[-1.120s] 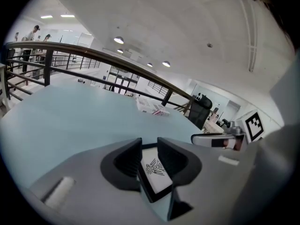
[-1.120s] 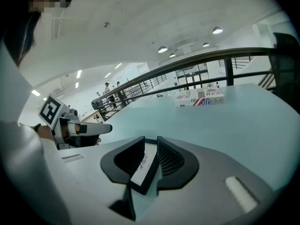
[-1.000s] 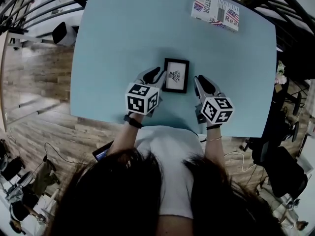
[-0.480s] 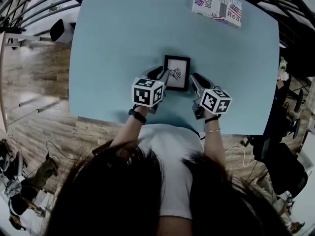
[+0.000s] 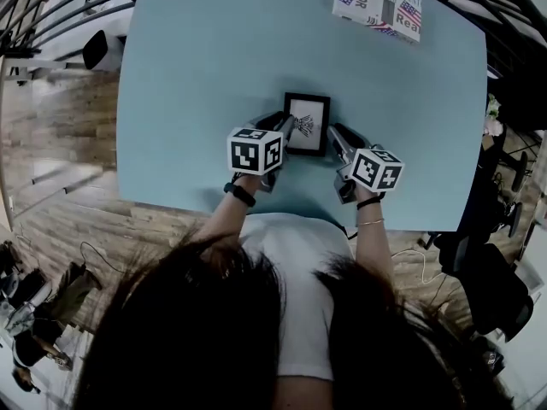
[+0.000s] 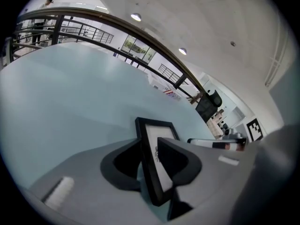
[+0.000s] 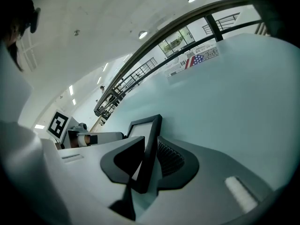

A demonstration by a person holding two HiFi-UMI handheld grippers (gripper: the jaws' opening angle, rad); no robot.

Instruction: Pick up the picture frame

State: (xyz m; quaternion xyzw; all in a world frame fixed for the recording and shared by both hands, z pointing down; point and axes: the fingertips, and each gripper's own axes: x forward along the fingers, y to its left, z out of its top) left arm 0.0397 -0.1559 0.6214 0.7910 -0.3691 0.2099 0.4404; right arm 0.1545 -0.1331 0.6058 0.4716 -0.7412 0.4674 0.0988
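A small black picture frame (image 5: 306, 124) with a white print rests on the light blue table (image 5: 205, 67) near its front edge. My left gripper (image 5: 286, 125) is at the frame's left side and my right gripper (image 5: 335, 133) at its right side. In the left gripper view the frame's border (image 6: 149, 172) stands between the two jaws of the left gripper (image 6: 152, 165). In the right gripper view the frame's other border (image 7: 149, 149) sits between the jaws of the right gripper (image 7: 150, 161). Both pairs of jaws straddle an edge closely, without a visible squeeze.
A flag-printed booklet (image 5: 377, 5) lies at the table's far right corner. The table's front edge (image 5: 282, 216) runs just behind both hands, against the person's body. Wooden floor and a railing lie to the left, dark chairs to the right.
Both grippers have come down and moved inward, from beside the frame to straddling its left and right edges. The frame has not visibly moved.
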